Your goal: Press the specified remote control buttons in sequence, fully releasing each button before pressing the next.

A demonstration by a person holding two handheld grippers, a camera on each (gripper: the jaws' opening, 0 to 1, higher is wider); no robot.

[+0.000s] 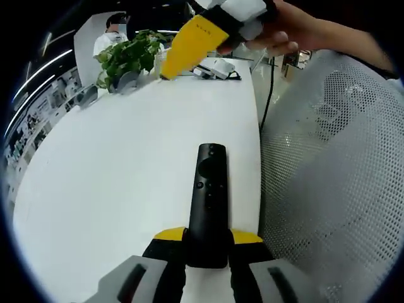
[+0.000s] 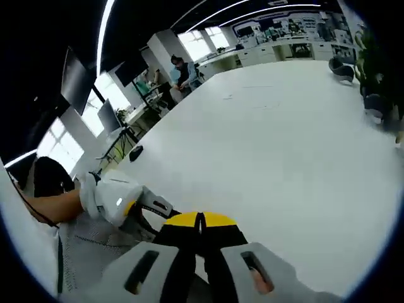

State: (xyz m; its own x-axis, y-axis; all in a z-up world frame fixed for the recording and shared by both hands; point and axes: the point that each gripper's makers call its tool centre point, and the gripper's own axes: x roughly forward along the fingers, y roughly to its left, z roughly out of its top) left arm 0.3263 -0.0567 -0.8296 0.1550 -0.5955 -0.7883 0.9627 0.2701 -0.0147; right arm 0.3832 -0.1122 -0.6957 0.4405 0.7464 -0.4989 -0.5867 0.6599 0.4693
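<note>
Evidently light, rigid and slick, the black remote control [image 1: 209, 202] lies on the white table [image 1: 126, 170], its near end clamped in the left gripper [image 1: 207, 238], while the right gripper [image 2: 199, 222], jaws pressed together and empty, hovers above.

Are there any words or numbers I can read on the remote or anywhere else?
None can be read.
Remote: its buttons show as small dark shapes, with no readable letters or numbers.
Right tool: its yellow tip bears a tiny dark mark, too blurred to read.
Far walls and shelves in the right gripper view: any signs there are too small to make out.
White table: no writing visible on it.
</note>
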